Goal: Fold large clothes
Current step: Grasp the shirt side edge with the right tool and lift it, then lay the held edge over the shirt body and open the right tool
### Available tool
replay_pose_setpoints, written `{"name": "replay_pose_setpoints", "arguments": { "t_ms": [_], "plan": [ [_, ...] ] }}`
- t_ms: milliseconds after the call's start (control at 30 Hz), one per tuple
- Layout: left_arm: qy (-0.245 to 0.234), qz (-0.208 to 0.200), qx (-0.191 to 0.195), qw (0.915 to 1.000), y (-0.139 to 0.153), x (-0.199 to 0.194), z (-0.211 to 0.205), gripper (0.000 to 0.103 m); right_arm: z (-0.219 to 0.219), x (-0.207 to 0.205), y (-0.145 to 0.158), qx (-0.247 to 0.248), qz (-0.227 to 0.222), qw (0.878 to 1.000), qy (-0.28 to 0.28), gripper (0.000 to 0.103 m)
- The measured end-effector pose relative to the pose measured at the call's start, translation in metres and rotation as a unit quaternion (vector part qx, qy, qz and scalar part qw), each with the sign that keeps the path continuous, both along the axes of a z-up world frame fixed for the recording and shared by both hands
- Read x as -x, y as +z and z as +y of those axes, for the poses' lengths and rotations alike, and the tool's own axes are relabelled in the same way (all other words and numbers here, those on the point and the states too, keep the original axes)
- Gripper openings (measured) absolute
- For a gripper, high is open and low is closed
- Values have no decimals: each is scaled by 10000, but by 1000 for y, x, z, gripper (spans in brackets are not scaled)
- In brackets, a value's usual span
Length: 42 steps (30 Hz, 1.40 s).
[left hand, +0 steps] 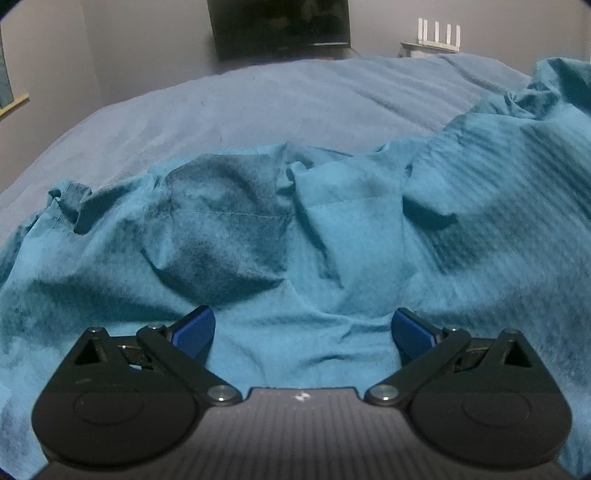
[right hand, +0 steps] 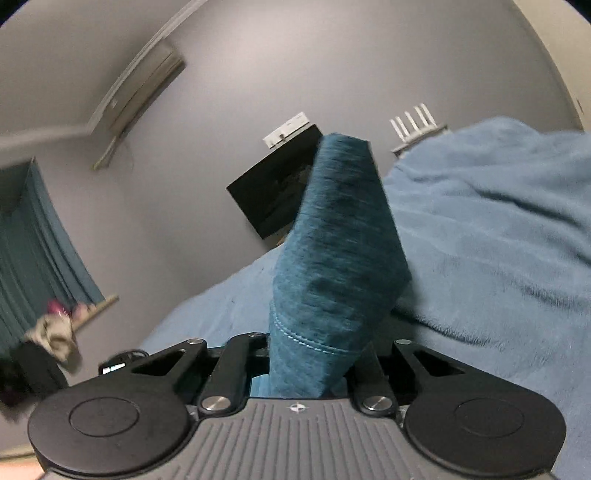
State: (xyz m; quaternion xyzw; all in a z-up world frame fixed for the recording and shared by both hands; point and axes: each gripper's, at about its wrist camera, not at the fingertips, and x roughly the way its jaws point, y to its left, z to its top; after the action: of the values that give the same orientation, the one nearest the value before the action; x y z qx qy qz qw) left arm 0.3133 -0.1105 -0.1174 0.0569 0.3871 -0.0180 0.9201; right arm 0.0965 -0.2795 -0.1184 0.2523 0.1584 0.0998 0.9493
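A large teal garment (left hand: pixel 295 236) lies crumpled across a light blue bedspread (left hand: pixel 258 99). My left gripper (left hand: pixel 303 332) is open, its blue pads (left hand: pixel 194 332) spread wide just above the cloth, holding nothing. My right gripper (right hand: pixel 306 365) is shut on a hemmed edge of the teal garment (right hand: pixel 332 251) and holds it lifted above the bed (right hand: pixel 498 229); the fabric rises stiffly ahead of the fingers and hides the fingertips.
A dark TV (left hand: pixel 280 26) hangs on the grey wall beyond the bed. A white router (left hand: pixel 439 35) stands on a shelf at right. In the right wrist view an air conditioner (right hand: pixel 144 92) and teal curtains (right hand: pixel 33 243) show at left.
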Motion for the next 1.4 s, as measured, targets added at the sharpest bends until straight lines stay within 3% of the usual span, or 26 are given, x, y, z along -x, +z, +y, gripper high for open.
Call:
{"name": "replay_pose_setpoints", "arguments": {
  "t_ms": [100, 167, 233, 300, 367, 433, 533, 633, 700, 800, 933, 1033, 1100, 1200, 1267, 1333, 1400],
  "plan": [
    [-53, -175, -67, 9998, 3, 5, -1, 103, 5, 7, 4, 292, -111, 9994, 120, 16],
    [-101, -664, -276, 9974, 12, 17, -2, 102, 6, 13, 7, 390, -161, 9990, 117, 15],
    [-133, -1381, -547, 9888, 23, 32, 0, 102, 16, 14, 9, 469, -219, 9985, 154, 15],
    [-2, -1572, -609, 9857, 30, 31, 5, 102, 24, 25, 13, 604, -309, 9974, 238, 15],
    [297, -1363, -515, 9889, 31, 18, 14, 102, 31, 41, 16, 754, -440, 9955, 368, 15],
    [494, -908, -410, 9938, 23, -1, 20, 102, 39, 48, 22, 921, -575, 9927, 516, 15],
    [396, -316, -846, 9951, 2, -22, 13, 102, 52, 69, 31, 1214, -826, 9858, 813, 15],
    [393, -109, -929, 9948, 6, -29, 8, 101, 65, 82, 34, 1575, -1025, 9759, 1106, 15],
    [273, -90, -807, 9963, 18, -24, 6, 101, 67, 88, 35, 1602, -1031, 9750, 1147, 15],
    [-225, -280, -528, 9980, 33, 23, 7, 101, 62, 93, 40, 1500, -954, 9784, 1057, 15],
    [-1101, -88, -613, 9920, 31, 87, -4, 101, 68, 76, 39, 1299, -811, 9844, 866, 15],
    [-1164, -108, -934, 9887, 17, 107, -11, 100, 69, 66, 37, 1199, -717, 9873, 750, 15],
    [-1203, 43, -939, 9883, 4, 106, -11, 101, 73, 60, 39, 1186, -677, 9878, 748, 15],
    [-1041, 319, -340, 9935, 4, 101, 15, 101, 82, 57, 42, 1285, -632, 9871, 711, 15],
    [-785, 265, -25, 9966, 20, 104, 42, 101, 88, 57, 49, 1346, -628, 9865, 691, 15],
    [-676, -53, -199, 9975, 41, 113, 69, 101, 96, 63, 56, 1475, -629, 9846, 698, 15],
    [-472, -250, -716, 9960, 54, 117, 98, 101, 105, 69, 64, 1683, -655, 9808, 732, 15]
  ]
}}
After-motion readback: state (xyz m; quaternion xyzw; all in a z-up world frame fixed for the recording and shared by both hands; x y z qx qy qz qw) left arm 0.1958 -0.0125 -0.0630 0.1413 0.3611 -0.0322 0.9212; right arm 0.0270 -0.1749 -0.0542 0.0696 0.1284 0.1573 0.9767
